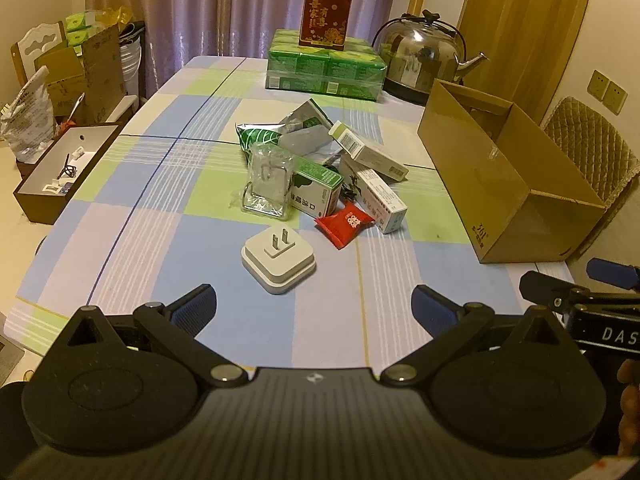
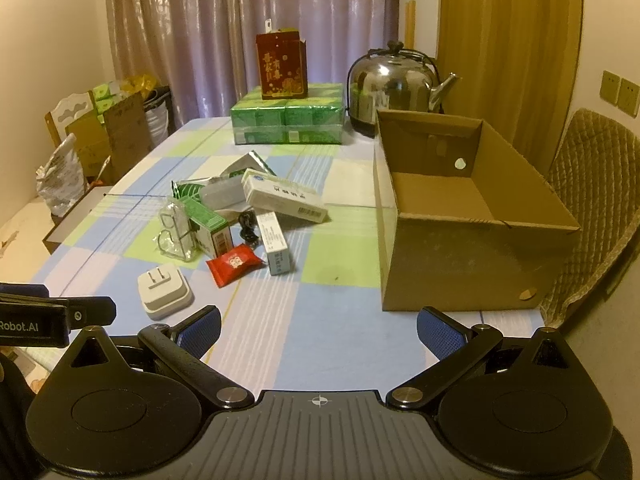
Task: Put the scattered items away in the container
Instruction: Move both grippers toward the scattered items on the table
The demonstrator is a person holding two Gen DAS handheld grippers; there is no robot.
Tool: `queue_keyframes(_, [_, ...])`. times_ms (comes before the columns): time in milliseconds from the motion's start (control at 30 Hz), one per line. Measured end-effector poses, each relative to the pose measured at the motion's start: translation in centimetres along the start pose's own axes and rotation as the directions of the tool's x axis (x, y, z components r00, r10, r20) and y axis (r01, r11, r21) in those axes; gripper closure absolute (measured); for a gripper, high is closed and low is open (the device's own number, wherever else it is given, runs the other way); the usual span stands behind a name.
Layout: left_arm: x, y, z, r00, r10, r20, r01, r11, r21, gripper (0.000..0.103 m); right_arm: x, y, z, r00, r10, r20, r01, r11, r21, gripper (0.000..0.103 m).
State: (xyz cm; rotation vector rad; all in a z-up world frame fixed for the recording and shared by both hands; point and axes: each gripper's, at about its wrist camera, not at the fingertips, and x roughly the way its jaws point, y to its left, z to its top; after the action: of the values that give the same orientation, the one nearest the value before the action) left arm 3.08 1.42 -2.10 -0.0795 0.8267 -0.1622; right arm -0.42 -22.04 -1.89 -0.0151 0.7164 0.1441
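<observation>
Left gripper (image 1: 314,304): jaws spread wide, empty, held low over the near table edge with the plug (image 1: 278,260) just ahead.
Right gripper (image 2: 319,328): jaws also apart, empty, aimed between the pile and the box (image 2: 472,256).
Box: open-topped, on the right side of the table (image 2: 340,340), apparently empty inside; well apart from the pile.
Items: plug lay prongs-up nearest the grippers; red packet (image 1: 345,223), green carton (image 1: 316,186), two white cartons and a clear pack (image 1: 269,179) clustered mid-table, several overlapping.
Risk – plug: a low, smooth body; pads closing on the sloped rim would likely slip off.
Risk – pile: pulling one leaning carton could topple its neighbours.
Risk – clear pack: thin plastic — likely to crush or squirt free.
Risk – box: a high wall; a low carry could snag it.
</observation>
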Motion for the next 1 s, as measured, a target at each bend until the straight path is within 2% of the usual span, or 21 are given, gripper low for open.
queue_keyframes(800, [0.7,-0.1,-0.2,1.0,-0.021,-0.023,0.021,1.0,0.004,0.001,1.4,0.0,-0.3,0.999,0.031,-0.034,-0.03,1.0,0.004,0.002])
queue_keyframes(1000, [1.3,0.8,0.1,1.0,-0.009,-0.019,0.009,1.0,0.017,0.001,2.0,0.3,-0.1,0.997,0.061,-0.046,-0.062,0.998,-0.02,0.002])
